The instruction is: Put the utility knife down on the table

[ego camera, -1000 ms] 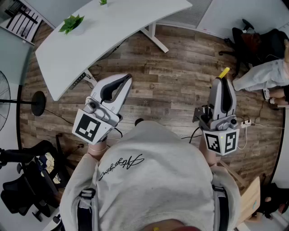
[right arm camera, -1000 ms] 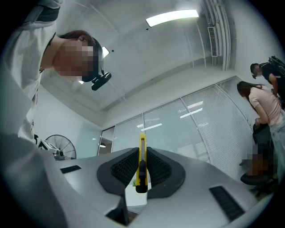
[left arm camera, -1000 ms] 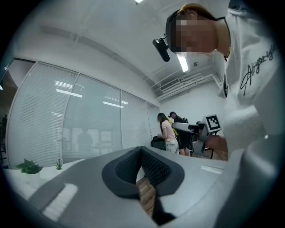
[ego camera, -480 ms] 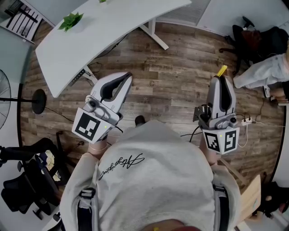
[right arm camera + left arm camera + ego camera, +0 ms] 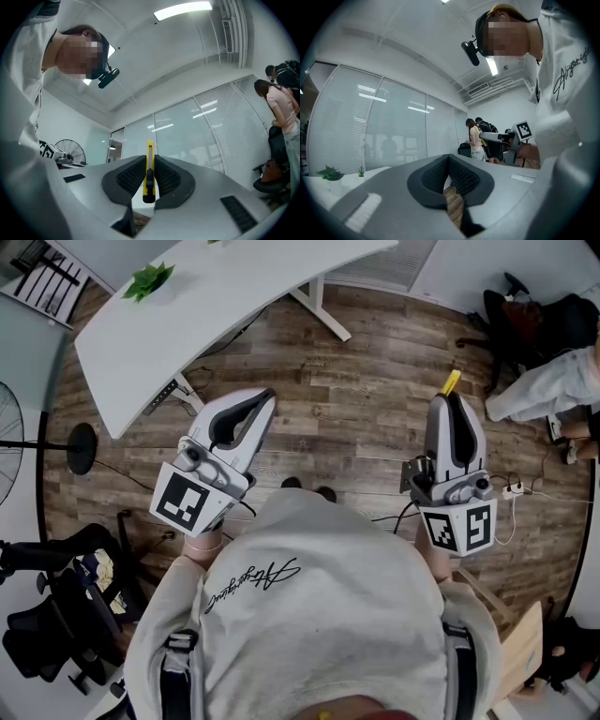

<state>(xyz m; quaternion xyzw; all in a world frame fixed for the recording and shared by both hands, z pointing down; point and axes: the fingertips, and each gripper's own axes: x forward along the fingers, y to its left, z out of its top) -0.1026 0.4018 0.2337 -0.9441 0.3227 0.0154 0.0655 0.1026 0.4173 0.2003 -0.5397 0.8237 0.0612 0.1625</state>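
Note:
The yellow utility knife stands upright between the ribbed black pads of my right gripper, which is shut on it. In the head view its yellow tip pokes out past the right gripper, held over the wooden floor at the right. My left gripper hangs at the left, below the near edge of the white table. Its pads meet with nothing between them. Both grippers are apart from the table.
A small green plant sits on the table's far left. A standing fan and a black office chair are at the left. At the right a seated person's leg, a dark chair and floor cables show.
The right gripper with the knife has edged slightly left in the head view. The left gripper keeps its place, and both grips are unchanged.

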